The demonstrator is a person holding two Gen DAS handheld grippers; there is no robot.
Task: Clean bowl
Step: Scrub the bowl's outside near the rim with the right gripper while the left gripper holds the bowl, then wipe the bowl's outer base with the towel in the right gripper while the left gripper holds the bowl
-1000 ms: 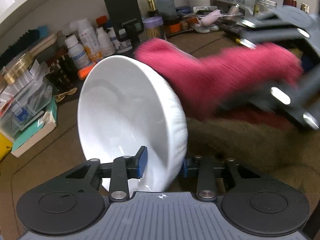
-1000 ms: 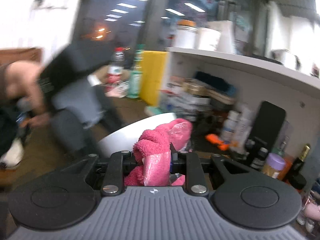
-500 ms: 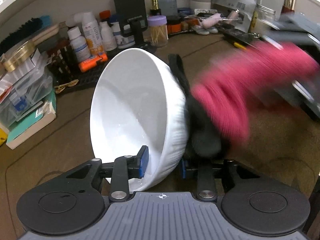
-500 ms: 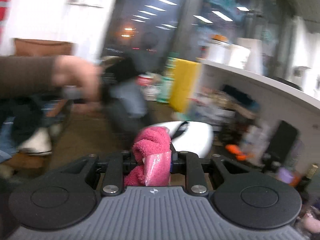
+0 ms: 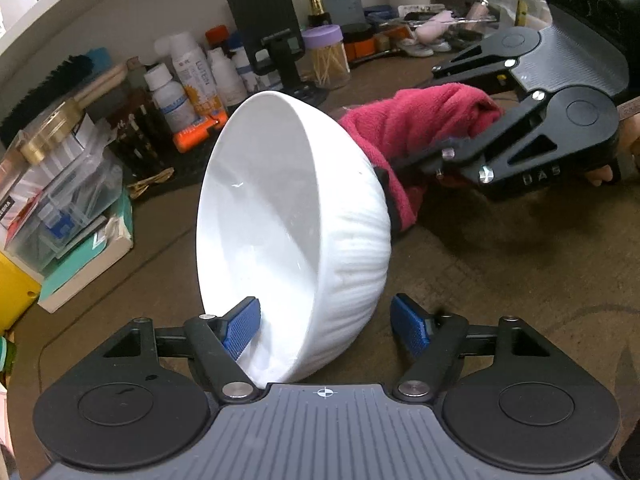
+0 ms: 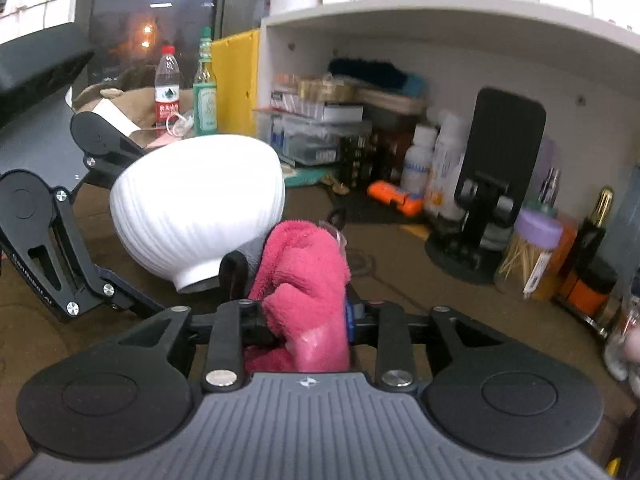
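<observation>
Wiping looks over: our left gripper [image 5: 326,322] is opening, pads clear of the bowl [image 5: 292,236] tilted on the table [image 5: 520,280]. Our right gripper [image 6: 306,320] is opening around the pink cloth [image 6: 304,276]; next we set both down gently.

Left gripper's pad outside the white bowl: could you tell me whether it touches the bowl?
Apart. The left wrist view shows table between that blue pad and the ribbed wall of the white bowl; the left gripper's jaws are opening around it.
</observation>
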